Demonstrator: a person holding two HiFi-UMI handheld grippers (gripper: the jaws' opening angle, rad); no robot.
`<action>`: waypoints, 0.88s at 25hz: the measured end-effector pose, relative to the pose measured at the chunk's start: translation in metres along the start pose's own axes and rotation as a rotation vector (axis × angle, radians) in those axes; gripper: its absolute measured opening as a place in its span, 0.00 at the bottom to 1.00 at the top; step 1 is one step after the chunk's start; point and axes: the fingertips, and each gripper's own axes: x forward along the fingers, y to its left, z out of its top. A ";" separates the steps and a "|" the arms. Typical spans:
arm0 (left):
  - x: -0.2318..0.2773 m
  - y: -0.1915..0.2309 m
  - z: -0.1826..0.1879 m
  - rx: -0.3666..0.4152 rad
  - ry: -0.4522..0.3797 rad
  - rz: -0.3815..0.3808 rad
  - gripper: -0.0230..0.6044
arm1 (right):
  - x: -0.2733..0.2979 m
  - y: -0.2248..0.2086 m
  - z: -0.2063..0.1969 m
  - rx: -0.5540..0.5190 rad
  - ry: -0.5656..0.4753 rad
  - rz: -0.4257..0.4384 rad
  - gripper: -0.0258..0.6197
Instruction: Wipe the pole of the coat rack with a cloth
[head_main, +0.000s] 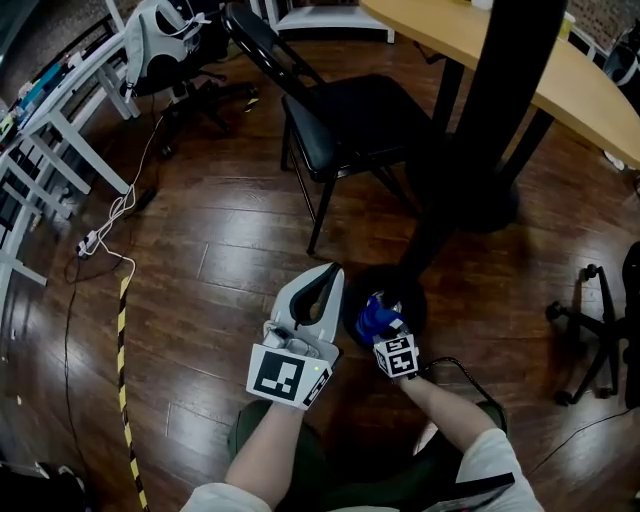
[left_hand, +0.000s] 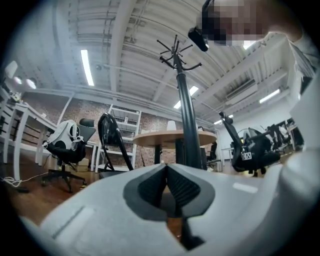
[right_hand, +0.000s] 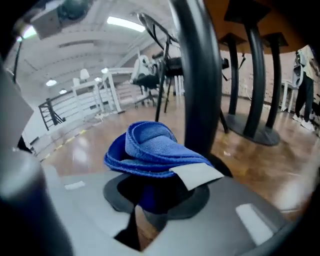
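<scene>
The coat rack's black pole (head_main: 505, 110) runs from close under the camera down to its round base (head_main: 408, 298) on the wood floor. My right gripper (head_main: 378, 322) is low by that base, shut on a folded blue cloth (head_main: 372, 316). In the right gripper view the cloth (right_hand: 150, 150), with a white tag (right_hand: 197, 175), bulges from the shut jaws (right_hand: 155, 187) and lies against the left side of the pole (right_hand: 200, 75). My left gripper (head_main: 322, 288) is shut and holds nothing, just left of the base. Its view shows the shut jaws (left_hand: 166, 172) and the pole (left_hand: 187, 125) rising to the hooks (left_hand: 176, 54).
A black folding chair (head_main: 340, 120) stands behind the rack. Beyond it, a round wooden table (head_main: 590, 95) on a dark pedestal. An office chair's base (head_main: 595, 335) is at the right. White desks (head_main: 50, 150), a floor cable (head_main: 115, 215) and striped tape (head_main: 128, 400) line the left.
</scene>
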 end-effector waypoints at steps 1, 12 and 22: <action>-0.002 -0.004 0.004 -0.019 -0.012 -0.020 0.04 | -0.013 0.011 0.029 0.007 -0.075 -0.001 0.20; -0.023 0.003 0.179 -0.049 0.012 -0.005 0.04 | -0.382 0.133 0.352 -0.092 -0.585 0.191 0.19; -0.086 -0.044 0.537 -0.103 0.105 -0.091 0.04 | -0.690 0.214 0.596 0.000 -0.692 0.425 0.19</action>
